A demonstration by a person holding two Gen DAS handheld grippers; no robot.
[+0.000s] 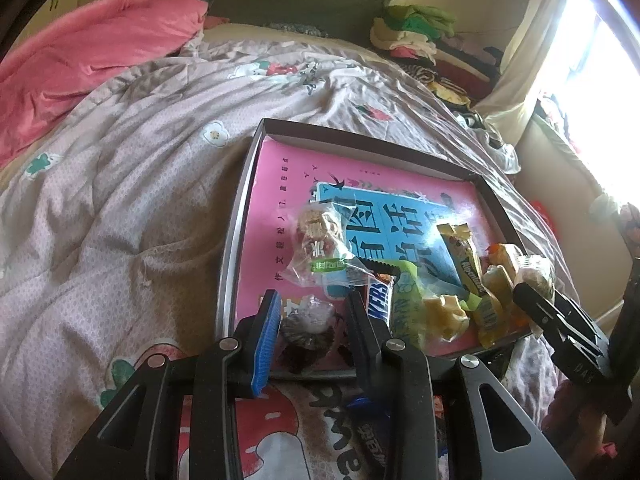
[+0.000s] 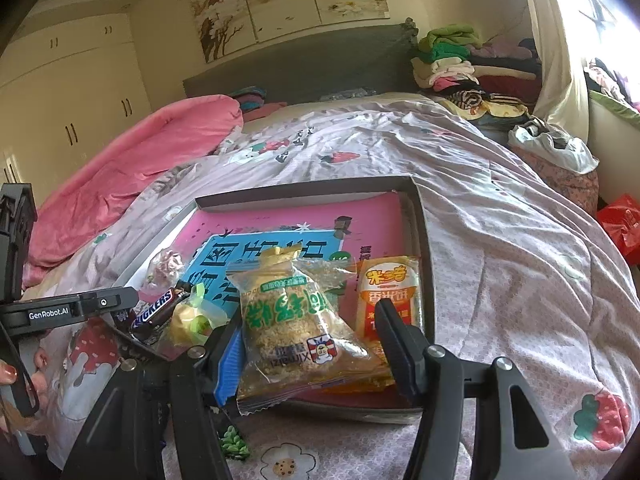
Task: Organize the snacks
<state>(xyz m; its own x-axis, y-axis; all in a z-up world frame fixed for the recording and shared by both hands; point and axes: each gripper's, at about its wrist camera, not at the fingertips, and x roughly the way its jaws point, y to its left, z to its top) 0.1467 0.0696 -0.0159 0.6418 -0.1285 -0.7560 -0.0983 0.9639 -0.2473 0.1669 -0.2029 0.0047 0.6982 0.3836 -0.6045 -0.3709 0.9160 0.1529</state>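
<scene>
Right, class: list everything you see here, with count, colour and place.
tray: 1, dark-rimmed, on bed cover
book: 1, pink and blue, in tray
chocolate bar: 1, brown wrapper, tray's near edge
flat packet: 1, orange, in tray
other snacks: several, yellow or clear, in tray
bed cover: 1, pale patterned, under tray
quilt: 1, pink, far side
clothes: pile, mixed, by headboard
cake packet: 1, clear, in right gripper
sweet: 1, dark, in left gripper
left gripper: 1, black, shut on sweet
right gripper: 1, black, shut on cake packet

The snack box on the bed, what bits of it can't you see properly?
- Left wrist view: the left claw hides the near rim of the box.
- Right wrist view: the crumbly snack bag in the right claw covers the orange packet's lower part.
</scene>
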